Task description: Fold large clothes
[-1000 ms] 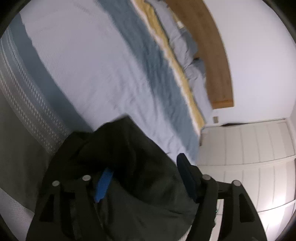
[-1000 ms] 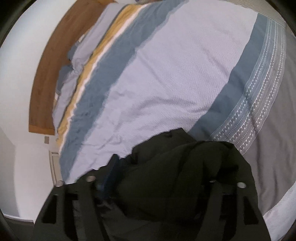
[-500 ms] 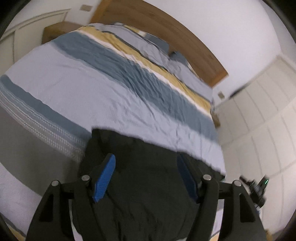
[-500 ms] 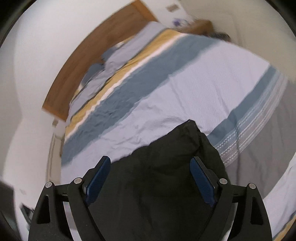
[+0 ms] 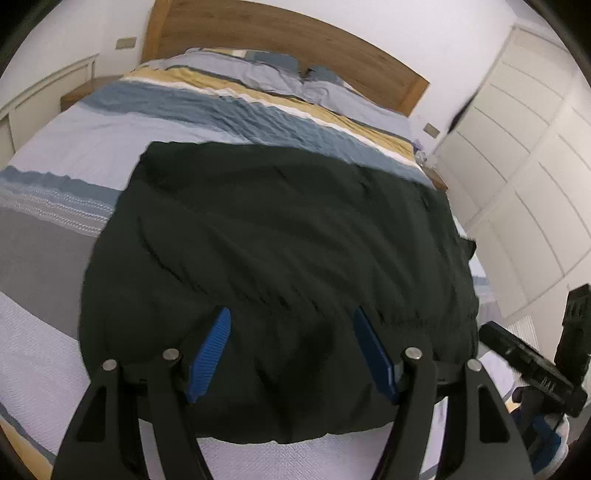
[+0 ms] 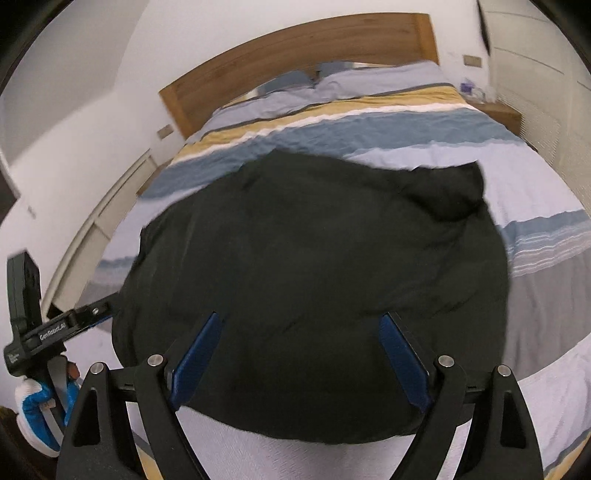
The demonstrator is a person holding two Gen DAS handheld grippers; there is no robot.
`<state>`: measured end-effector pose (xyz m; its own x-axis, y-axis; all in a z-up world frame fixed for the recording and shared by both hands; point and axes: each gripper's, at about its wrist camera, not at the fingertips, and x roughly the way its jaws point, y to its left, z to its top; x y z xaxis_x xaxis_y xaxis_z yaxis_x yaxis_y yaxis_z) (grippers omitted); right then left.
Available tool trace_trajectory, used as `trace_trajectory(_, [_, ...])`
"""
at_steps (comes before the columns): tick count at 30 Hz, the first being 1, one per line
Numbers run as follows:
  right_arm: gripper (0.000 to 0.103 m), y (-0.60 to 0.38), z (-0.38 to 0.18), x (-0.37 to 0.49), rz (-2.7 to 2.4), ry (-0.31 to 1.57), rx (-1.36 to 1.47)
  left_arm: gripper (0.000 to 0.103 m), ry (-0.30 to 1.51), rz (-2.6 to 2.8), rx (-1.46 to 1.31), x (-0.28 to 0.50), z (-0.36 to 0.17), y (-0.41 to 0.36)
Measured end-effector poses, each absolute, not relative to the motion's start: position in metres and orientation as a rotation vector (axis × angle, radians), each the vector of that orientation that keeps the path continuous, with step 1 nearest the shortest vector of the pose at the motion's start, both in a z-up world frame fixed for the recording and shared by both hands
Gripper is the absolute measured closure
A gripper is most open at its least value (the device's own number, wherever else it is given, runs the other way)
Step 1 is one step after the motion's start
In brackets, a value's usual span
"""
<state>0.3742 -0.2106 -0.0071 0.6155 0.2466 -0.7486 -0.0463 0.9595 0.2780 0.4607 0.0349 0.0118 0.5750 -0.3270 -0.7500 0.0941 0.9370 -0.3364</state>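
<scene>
A large black garment (image 5: 280, 251) lies spread across the striped bed, and it also fills the middle of the right wrist view (image 6: 317, 266). My left gripper (image 5: 291, 332) is open, its blue pads apart just above the garment's near edge, holding nothing. My right gripper (image 6: 301, 332) is open too, over the near edge further right. The right gripper's body shows at the left wrist view's right edge (image 5: 532, 365); the left gripper's body shows at the right wrist view's left edge (image 6: 40, 325).
The bed has a blue, yellow, white and grey striped cover (image 5: 221, 107), pillows (image 6: 369, 79) and a wooden headboard (image 5: 288, 33). White wardrobe doors (image 5: 532, 155) stand to the right. Nightstands (image 6: 498, 110) flank the bed.
Both grippers let go of the bunched black garment and opened. The garment now lies spread flat over the bed, and both views have swung level to face the headboard.
</scene>
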Motion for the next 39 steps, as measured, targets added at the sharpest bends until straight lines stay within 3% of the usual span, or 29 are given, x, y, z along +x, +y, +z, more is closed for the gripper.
trace_trajectory(9, [0.014,-0.172,-0.066,0.403,0.181,0.931,0.095,0.034,0.928,-0.262,-0.092,0.496,-0.031,-0.02])
trace_trajectory(13, [0.01,-0.174,-0.072,0.447,0.166,0.909,0.087,0.033,0.931,-0.246,-0.049,0.541,-0.036,-0.029])
trace_trajectory(25, [0.009,-0.203,-0.092,0.565,0.107,0.986,0.103,0.031,1.0,-0.207,0.037,0.662,-0.055,-0.053])
trace_trajectory(39, [0.004,-0.209,-0.122,0.601,0.081,1.018,0.094,0.028,0.97,-0.172,0.07,0.698,-0.084,-0.064])
